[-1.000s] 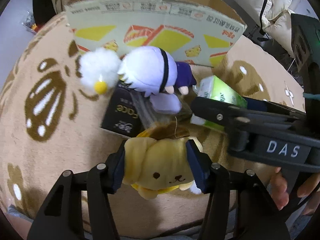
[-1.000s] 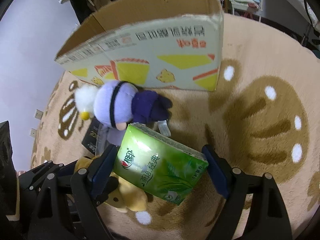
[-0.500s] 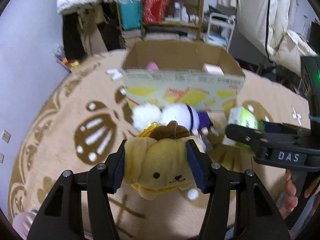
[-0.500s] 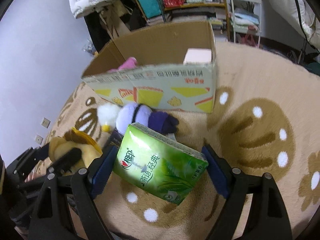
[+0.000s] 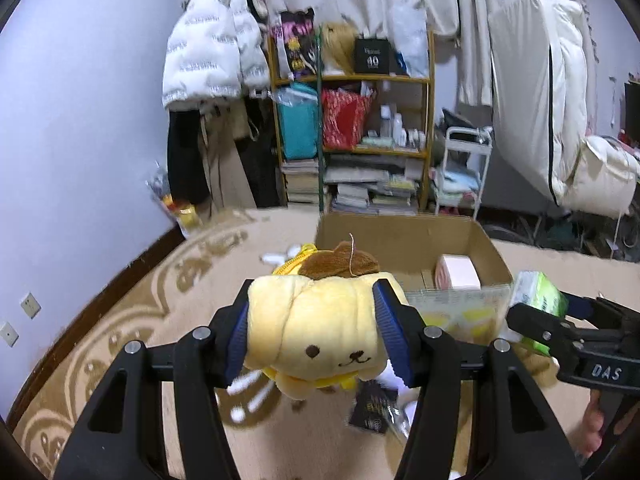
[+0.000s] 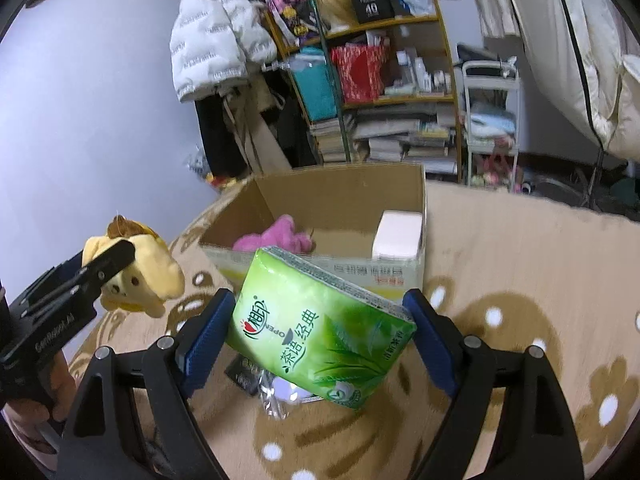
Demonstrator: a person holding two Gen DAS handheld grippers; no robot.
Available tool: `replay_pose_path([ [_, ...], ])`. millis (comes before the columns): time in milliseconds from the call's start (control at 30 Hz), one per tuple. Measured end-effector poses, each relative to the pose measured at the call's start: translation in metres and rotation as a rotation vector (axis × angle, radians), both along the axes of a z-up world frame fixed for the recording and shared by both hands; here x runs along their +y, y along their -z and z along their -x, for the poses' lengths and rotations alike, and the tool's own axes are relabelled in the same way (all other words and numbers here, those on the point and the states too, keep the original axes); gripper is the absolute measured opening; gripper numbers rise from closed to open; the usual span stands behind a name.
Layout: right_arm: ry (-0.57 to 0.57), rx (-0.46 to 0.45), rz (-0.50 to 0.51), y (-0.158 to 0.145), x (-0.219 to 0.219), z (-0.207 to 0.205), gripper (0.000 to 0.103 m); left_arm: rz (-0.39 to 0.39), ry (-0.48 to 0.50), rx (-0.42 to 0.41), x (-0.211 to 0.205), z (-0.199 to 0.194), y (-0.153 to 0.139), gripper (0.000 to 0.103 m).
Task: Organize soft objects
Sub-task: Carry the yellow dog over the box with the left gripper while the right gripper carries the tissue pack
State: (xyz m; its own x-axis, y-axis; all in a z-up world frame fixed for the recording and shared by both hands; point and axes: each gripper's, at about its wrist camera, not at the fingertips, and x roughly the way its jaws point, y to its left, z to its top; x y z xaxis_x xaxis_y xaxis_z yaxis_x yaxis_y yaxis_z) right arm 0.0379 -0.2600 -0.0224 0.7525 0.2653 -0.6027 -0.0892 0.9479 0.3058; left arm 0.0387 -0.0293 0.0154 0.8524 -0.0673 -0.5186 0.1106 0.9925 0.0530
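My left gripper (image 5: 312, 332) is shut on a yellow dog plush (image 5: 316, 328) with a brown cap, held up in the air; it also shows at the left of the right wrist view (image 6: 136, 272). My right gripper (image 6: 320, 336) is shut on a green tissue pack (image 6: 320, 332), held above the rug; it also shows in the left wrist view (image 5: 538, 296). An open cardboard box (image 6: 332, 268) stands ahead on the beige rug (image 6: 520, 264). Inside it lie a pink plush (image 6: 276, 238) and a pink-white tissue pack (image 6: 398, 234).
A black packet (image 5: 374, 408) and a white-purple plush lie on the rug below the grippers, mostly hidden. A cluttered shelf (image 5: 360, 140), a white jacket (image 5: 212, 52) and a small white cart (image 5: 460, 168) stand behind the box. A purple wall is at left.
Both grippers have risen and tilted up with their loads. The view went from looking down at the rug to looking across at the box and the room.
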Motion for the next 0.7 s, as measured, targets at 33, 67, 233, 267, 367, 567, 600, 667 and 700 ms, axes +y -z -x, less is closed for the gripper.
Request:
replay_pose_path([
  [33,0.004,-0.018,0.003,-0.003,0.0,-0.002,0.089,-0.005,-0.001,-0.014,0.0,-0.003,-0.002,0.056],
  [67,0.006,-0.028,0.005,-0.005,0.0,-0.004,0.089,-0.011,-0.004,-0.025,-0.001,-0.006,-0.004,0.056],
  [233,0.017,-0.074,0.013,-0.012,-0.003,-0.017,0.09,-0.018,-0.008,-0.072,-0.002,-0.027,-0.011,0.057],
  [267,0.02,-0.079,0.017,-0.013,-0.004,-0.019,0.09,-0.016,-0.008,-0.078,-0.003,-0.031,-0.011,0.057],
  [367,0.021,-0.086,0.023,-0.013,-0.005,-0.028,0.089,-0.016,-0.007,-0.092,-0.004,-0.042,-0.011,0.057],
  [567,0.013,-0.106,0.063,-0.012,-0.003,-0.042,0.089,-0.028,0.003,-0.107,-0.011,-0.059,-0.008,0.057],
  [600,0.014,-0.11,0.063,-0.012,-0.004,-0.044,0.089,-0.032,0.005,-0.107,-0.013,-0.062,-0.007,0.057],
  [667,0.019,-0.113,0.069,-0.011,-0.005,-0.049,0.09,-0.032,0.012,-0.098,-0.016,-0.068,-0.004,0.057],
  [700,0.023,-0.115,0.073,-0.01,-0.006,-0.051,0.09,-0.031,0.014,-0.092,-0.016,-0.068,-0.002,0.057],
])
